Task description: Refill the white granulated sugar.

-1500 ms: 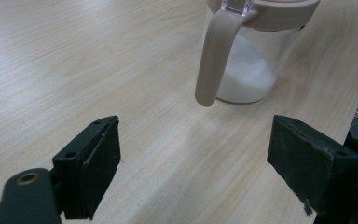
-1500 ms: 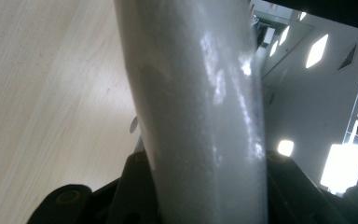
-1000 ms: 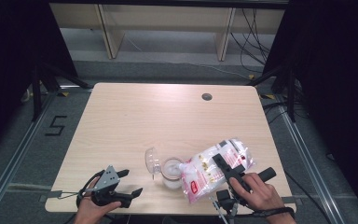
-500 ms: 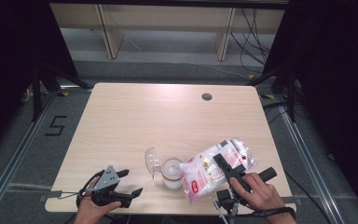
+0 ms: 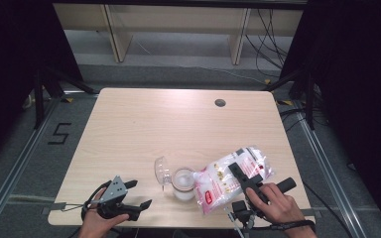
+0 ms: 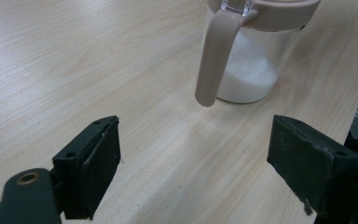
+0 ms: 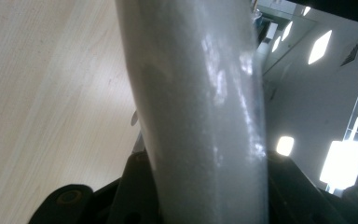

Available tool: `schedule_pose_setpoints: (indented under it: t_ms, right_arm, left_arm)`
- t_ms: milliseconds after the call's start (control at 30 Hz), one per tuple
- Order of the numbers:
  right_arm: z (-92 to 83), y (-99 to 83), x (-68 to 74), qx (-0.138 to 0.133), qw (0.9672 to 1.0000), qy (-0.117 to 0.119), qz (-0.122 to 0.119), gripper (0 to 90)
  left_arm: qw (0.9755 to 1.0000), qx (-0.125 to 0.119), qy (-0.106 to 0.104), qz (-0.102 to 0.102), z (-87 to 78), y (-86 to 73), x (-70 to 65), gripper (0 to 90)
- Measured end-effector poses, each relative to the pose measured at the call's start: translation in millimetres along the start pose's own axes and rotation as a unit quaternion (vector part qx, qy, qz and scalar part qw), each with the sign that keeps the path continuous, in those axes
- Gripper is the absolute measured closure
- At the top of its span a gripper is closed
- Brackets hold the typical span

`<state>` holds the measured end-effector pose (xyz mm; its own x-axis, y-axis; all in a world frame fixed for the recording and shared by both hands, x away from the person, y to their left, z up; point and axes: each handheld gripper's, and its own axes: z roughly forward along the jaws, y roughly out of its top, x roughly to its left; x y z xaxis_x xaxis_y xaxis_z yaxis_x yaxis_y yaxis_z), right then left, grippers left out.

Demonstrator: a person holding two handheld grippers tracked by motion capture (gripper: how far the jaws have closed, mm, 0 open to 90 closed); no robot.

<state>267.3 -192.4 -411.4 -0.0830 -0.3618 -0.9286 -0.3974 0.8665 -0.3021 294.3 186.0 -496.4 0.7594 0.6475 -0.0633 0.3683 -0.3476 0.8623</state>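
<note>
The right gripper (image 5: 242,179) pinches the bag of white granules (image 5: 230,179), tilted with its low end over the open jar (image 5: 183,182) just beside it: the pouring step, I judge. The left gripper (image 5: 133,194) rests spread and empty, the jar just ahead of its jaws. Next, the bag likely needs more tilt, mouth kept over the jar.

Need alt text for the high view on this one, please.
A person's right tongs grip a clear bag of white grains, tilted over an open glass jar near the front edge of a light wooden table. The left tongs rest open at the front left, holding nothing.
</note>
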Motion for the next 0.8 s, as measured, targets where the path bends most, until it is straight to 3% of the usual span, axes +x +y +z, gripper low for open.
schedule_pose_setpoints:
  t_ms: [100, 167, 200, 233, 300, 400, 467, 500, 567, 667, 733, 800]
  right_arm:
    - [-1.0, 2.2, 2.7, 0.01, 0.9998, 0.007, 0.017, 71.5]
    - [0.7, 3.1, 1.8, -0.001, 1.0, 0.004, 0.001, 71.5]
    - [0.1, 4.4, 4.5, 0.005, 0.9998, 0.005, 0.018, 71.5]
    - [0.9, 4.9, 1.9, 0.001, 0.9999, 0.01, 0.001, 71.5]
    - [0.9, 5.4, 4.0, 0.001, 0.9998, 0.015, 0.012, 71.5]
    - [1.8, 4.7, 1.6, -0.006, 1.0, 0.004, -0.003, 71.5]
    - [0.7, 3.9, 5.6, 0.006, 0.9997, 0.008, 0.022, 71.6]
    - [1.2, 3.0, 3.3, 0.002, 1.0, 0.006, 0.004, 71.6]
    - [1.2, 2.7, 1.3, 0.002, 0.9999, 0.008, -0.007, 71.6]
    - [0.7, 3.8, 4.3, 0.006, 0.9999, 0.006, 0.008, 71.7]
    - [2.1, 6.0, 3.1, -0.002, 0.9999, 0.008, -0.006, 71.7]
    - [2.5, 8.0, 4.2, -0.005, 0.9999, 0.01, -0.004, 71.7]
  left_arm:
    - [1.0, 0.0, 0.0, 0.0, -0.2, 0.0, 0.0, 16.6]
    - [1.0, 0.0, 0.0, 0.0, -0.3, 0.0, 0.0, 16.6]
    - [1.0, 0.0, 0.0, 0.001, -0.3, 0.1, 0.0, 16.6]
    - [1.0, 0.0, 0.0, 0.001, -0.3, 0.1, 0.0, 16.7]
    - [1.0, 0.0, 0.0, 0.001, -0.4, 0.1, 0.1, 16.6]
    - [1.0, 0.0, 0.0, 0.001, -0.3, 0.1, 0.1, 16.6]
    - [1.0, 0.0, 0.0, 0.001, -0.3, 0.1, 0.0, 16.7]
    - [1.0, -0.001, 0.0, 0.0, -0.2, 0.1, -0.1, 16.6]
    - [1.0, -0.001, 0.0, 0.0, -0.2, 0.1, -0.1, 16.7]
    - [1.0, 0.0, 0.0, 0.0, -0.1, 0.0, -0.1, 16.6]
    - [1.0, -0.001, 0.0, 0.0, -0.1, 0.0, 0.0, 16.6]
    - [1.0, -0.001, -0.001, 0.001, -0.4, 0.1, 0.0, 16.6]
